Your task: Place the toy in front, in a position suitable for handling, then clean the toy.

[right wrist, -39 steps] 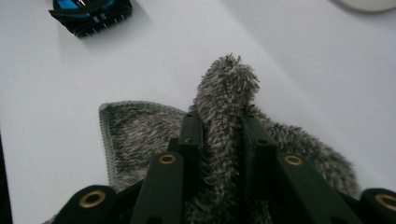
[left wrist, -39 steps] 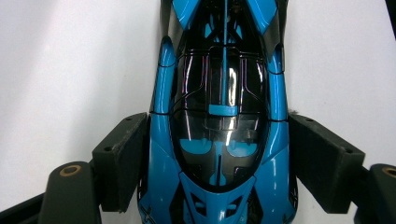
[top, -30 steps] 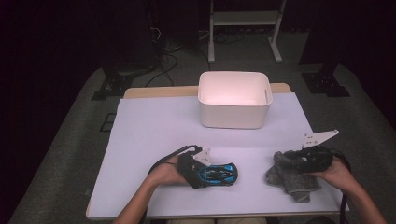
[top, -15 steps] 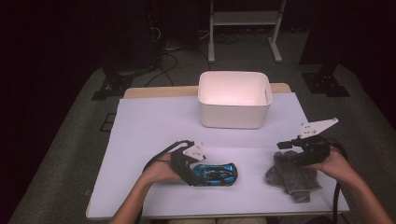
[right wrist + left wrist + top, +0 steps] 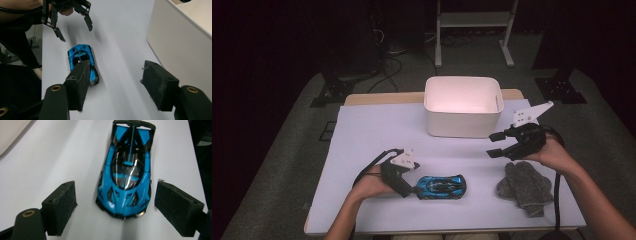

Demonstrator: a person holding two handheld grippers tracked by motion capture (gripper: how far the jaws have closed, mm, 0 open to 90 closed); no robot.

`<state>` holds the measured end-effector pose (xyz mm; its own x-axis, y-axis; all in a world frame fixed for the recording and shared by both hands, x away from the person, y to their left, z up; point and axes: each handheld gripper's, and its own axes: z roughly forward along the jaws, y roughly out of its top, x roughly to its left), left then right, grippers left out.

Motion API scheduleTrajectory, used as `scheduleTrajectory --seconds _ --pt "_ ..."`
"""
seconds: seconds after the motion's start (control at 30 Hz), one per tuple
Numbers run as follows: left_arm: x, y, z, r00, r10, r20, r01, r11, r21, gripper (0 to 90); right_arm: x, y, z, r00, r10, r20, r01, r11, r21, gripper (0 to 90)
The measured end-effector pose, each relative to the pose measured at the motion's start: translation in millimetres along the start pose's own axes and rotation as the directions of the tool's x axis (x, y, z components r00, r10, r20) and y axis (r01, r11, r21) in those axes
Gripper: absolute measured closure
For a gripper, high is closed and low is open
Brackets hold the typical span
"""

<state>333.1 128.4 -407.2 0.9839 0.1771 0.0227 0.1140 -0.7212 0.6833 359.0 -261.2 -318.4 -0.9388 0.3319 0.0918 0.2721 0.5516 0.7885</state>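
Note:
A blue and black toy car [image 5: 439,186] lies on the white table sheet near the front edge. My left gripper [image 5: 416,189] sits low at the car's left end. In the left gripper view the car's [image 5: 127,170] near end lies between the jaws, whose pads [image 5: 61,207] stand clear of it; these jaws have just been opening. My right gripper [image 5: 495,144] hangs above the table, left of and above a grey knitted cloth [image 5: 522,187]. Its jaws have just been opening with nothing between them. The right gripper view shows the car [image 5: 81,58] and the left gripper [image 5: 75,32] beyond.
A white rectangular bin [image 5: 462,122] stands at the back middle of the table, close behind my right gripper; its wall [image 5: 185,40] rises at the right of the right gripper view. The table's front edge [image 5: 437,231] runs just below the car and cloth.
My right gripper has let go of the grey cloth, opened, and risen up and toward the bin. My left gripper has opened wider and drawn slightly back from the car, which stays put.

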Motion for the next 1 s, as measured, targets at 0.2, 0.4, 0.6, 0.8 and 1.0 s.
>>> scheduleTrajectory --seconds 0.2,0.4,0.6,0.8,1.0 --pt "-1.4 -8.7 -12.8 0.999 -0.035 -0.028 0.034 0.9992 -0.021 17.2 -13.1 18.2 12.8 0.9994 -0.015 -0.032 0.015 1.0 0.02 37.5" --pt "-5.6 -21.9 -22.2 0.995 -0.073 -0.067 0.073 0.9972 -0.017 14.7 -25.9 38.0 27.2 0.9974 -0.03 -0.065 0.033 0.999 0.036 35.1" --pt "-9.1 -34.6 -32.2 0.9877 -0.116 -0.105 0.114 0.9932 -0.023 10.2 -37.7 59.0 42.3 0.995 -0.056 -0.082 0.062 0.995 0.071 31.8" --pt "-12.8 -43.9 -41.0 0.981 -0.145 -0.129 0.14 0.9891 -0.044 9.8 -46.8 73.6 51.3 0.9928 -0.076 -0.092 0.083 0.994 0.077 30.6" --pt "-12.9 -47.9 -48.5 0.9761 -0.153 -0.154 0.147 0.9879 -0.049 9.8 -51.0 80.1 61.4 0.9923 -0.09 -0.085 0.097 0.992 0.085 30.3"
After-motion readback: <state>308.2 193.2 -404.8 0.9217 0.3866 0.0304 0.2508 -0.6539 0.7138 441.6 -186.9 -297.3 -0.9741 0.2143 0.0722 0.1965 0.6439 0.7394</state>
